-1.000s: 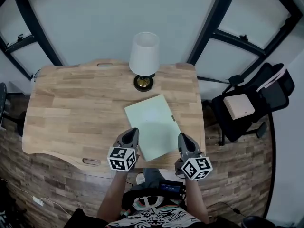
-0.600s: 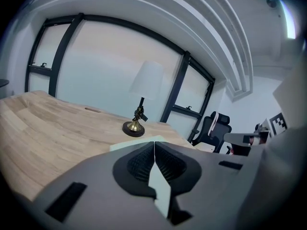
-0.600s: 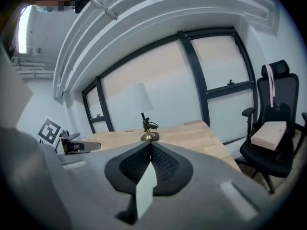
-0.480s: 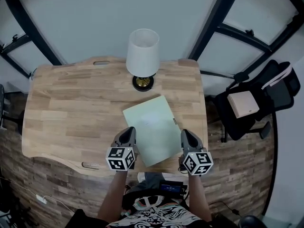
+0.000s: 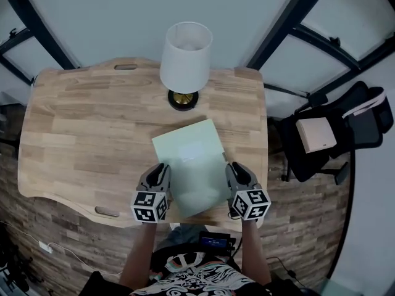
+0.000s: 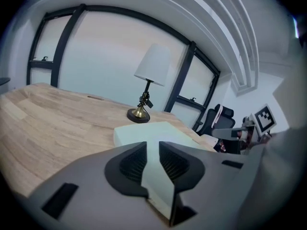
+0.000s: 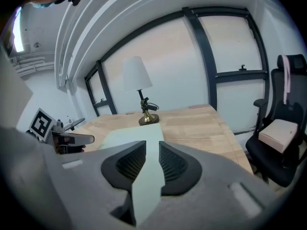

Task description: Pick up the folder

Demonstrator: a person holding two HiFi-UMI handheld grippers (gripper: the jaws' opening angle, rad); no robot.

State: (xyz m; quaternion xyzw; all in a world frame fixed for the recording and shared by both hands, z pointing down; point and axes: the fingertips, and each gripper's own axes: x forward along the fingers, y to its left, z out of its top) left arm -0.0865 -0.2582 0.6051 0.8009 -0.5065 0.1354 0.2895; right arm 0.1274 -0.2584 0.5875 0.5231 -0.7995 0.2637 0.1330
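A pale green folder [image 5: 190,164] lies flat on the wooden table [image 5: 86,140], close to its front edge. My left gripper [image 5: 162,169] is low at the folder's left edge and my right gripper [image 5: 232,167] at its right edge. Both sets of jaws are opening and stand a narrow slit apart. In the left gripper view the folder [image 6: 152,130] shows ahead through the slit of the left gripper [image 6: 152,146]. The right gripper view shows the folder [image 7: 128,137] the same way beyond the right gripper [image 7: 152,146]. Neither pair of pads presses on anything.
A lamp [image 5: 185,59] with a white shade and brass base stands behind the folder at the table's far side. A black office chair [image 5: 345,125] carrying a tan box [image 5: 315,135] sits right of the table. Dark window frames run along the wall behind.
Both grippers have sunk toward the tabletop and slid a little forward, so they now flank the folder's near corners. The folder has not moved.
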